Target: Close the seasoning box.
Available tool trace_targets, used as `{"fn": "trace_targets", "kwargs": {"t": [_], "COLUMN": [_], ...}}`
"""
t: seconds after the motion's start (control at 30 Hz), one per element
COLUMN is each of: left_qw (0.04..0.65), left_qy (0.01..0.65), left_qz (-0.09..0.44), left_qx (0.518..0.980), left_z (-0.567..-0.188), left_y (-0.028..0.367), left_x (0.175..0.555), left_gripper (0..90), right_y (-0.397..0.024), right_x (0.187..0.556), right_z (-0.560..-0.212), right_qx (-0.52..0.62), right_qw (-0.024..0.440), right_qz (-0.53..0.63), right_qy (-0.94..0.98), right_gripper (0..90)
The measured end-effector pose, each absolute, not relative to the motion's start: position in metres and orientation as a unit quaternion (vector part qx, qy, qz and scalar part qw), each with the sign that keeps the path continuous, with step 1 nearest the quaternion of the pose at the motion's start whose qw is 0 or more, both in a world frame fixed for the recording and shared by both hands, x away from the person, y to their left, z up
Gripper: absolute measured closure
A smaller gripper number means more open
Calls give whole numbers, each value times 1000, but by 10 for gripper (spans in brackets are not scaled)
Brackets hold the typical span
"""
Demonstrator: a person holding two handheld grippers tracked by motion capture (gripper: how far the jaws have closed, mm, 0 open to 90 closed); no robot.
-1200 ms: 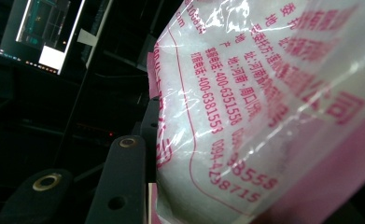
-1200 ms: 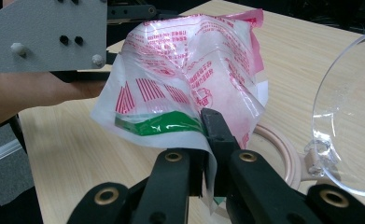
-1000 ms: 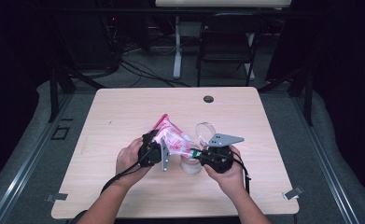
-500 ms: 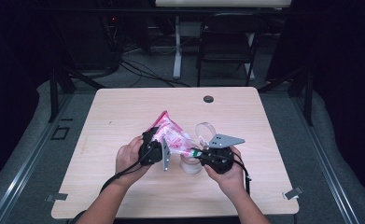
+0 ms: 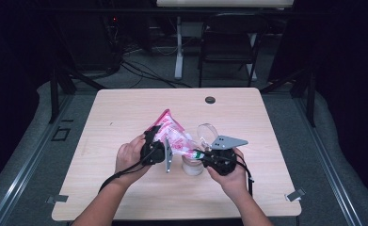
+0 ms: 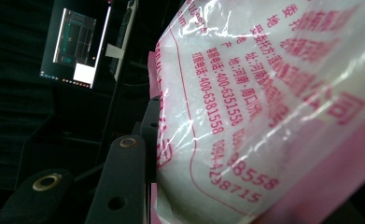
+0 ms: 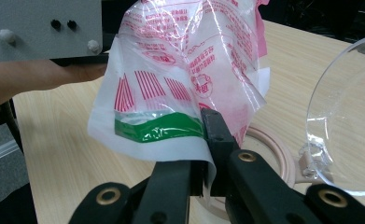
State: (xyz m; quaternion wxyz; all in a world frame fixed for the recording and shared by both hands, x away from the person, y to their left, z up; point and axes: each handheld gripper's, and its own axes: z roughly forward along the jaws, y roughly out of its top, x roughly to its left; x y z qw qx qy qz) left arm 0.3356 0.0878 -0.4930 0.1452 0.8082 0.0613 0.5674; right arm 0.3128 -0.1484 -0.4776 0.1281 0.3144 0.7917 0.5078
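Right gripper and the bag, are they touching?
Touching. The right gripper view shows the right gripper's jaws shut on the bag's lower edge beside the green strip.

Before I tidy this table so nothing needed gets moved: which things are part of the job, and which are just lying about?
In the job:
- bag, held by both grippers, left and right
- jar, open, under the bag's corner
- clear lid, hinged open

Lying about:
- dark round cap at the table's far edge
- chair beyond the table
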Motion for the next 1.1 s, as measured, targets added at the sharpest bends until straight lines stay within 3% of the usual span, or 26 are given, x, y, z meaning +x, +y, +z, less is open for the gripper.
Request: {"fn": "trace_targets", "kwargs": {"t": [1.1], "left_qw": [120], "left_qy": [31], "left_qz": [586], "left_qx": [801], "left_z": [-486], "left_y": [87], "left_x": [334], "left_gripper": [646], "right_y": [-148], "right_x": [314], "right_z": [-480], "right_qx": [314], "right_qw": [122], "right_qz": [509], "right_qy": [792], "right_gripper": [887]}}
